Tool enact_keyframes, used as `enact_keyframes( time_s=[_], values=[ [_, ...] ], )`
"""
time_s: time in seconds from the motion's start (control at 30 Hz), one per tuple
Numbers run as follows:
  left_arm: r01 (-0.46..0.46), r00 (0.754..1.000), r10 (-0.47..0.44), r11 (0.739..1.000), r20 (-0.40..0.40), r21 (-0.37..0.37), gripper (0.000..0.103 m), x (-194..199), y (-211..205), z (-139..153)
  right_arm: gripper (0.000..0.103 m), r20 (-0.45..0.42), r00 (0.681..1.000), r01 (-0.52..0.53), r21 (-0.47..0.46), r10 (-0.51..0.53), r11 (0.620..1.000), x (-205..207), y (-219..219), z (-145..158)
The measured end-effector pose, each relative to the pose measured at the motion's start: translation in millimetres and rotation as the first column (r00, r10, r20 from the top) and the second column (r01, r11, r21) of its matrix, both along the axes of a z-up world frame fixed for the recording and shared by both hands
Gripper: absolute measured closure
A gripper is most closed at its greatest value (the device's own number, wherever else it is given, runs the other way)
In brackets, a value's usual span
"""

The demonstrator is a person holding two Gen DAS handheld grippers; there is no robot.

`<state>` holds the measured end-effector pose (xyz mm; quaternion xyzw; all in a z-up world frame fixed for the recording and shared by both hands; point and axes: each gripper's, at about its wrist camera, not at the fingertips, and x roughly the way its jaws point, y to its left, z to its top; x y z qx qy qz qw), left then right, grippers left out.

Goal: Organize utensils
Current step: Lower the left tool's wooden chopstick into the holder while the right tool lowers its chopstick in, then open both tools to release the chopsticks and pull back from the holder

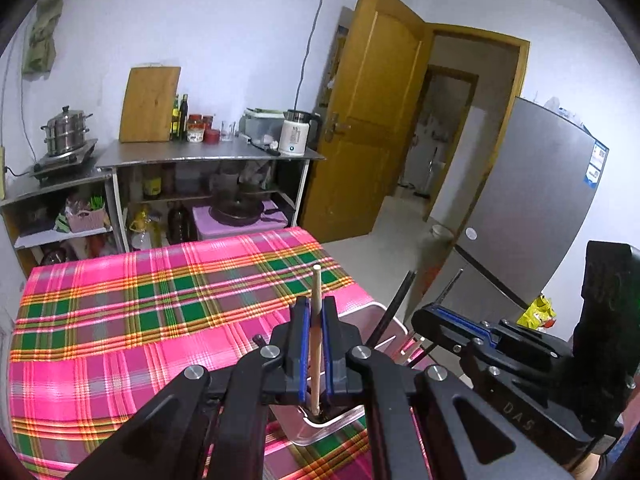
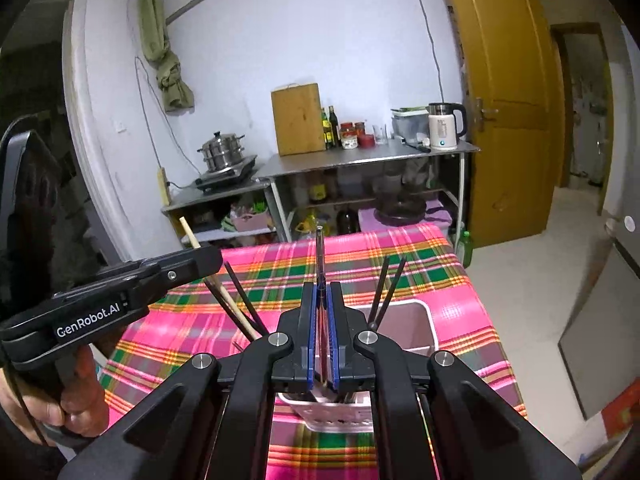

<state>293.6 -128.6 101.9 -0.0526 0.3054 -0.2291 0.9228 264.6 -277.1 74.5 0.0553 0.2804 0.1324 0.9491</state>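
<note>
The left gripper (image 1: 316, 312) was clamped on a pale, slim wooden chopstick (image 1: 316, 288); the right gripper (image 2: 321, 300) pinched a dark, thin chopstick (image 2: 319, 256), both above the pink plastic holder (image 2: 416, 320) on the plaid tabletop (image 2: 400, 248). Light, stiff, likely slippery: best gripped mid-shaft

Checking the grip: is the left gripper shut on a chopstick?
Shut: the left gripper has its blue pads clamping a pale wooden chopstick.
</note>
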Motion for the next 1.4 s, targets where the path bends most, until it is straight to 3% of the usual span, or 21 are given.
enact_keyframes(
  time_s=[0.4,0.73,1.1,1.4],
  values=[
    [0.017,0.999,-0.016,1.0,-0.047,0.022,0.097,7,-4,-30,0.097,-0.069,0.997,-0.024,-0.026,0.022,0.999,15,6,-33],
    [0.0,0.999,0.0,1.0,-0.051,0.014,0.097,2,3,-30,0.095,-0.076,0.997,-0.009,-0.034,0.006,0.999,14,1,-30],
    [-0.008,1.0,0.008,1.0,0.017,0.011,0.096,-32,15,-8,0.091,-0.016,1.0,-0.003,-0.039,0.002,0.999,-16,2,-10],
    [-0.009,1.0,0.008,1.0,0.028,0.005,0.093,-70,25,-14,0.09,-0.002,1.0,0.001,-0.054,-0.001,0.999,-55,3,-14]
  ],
)
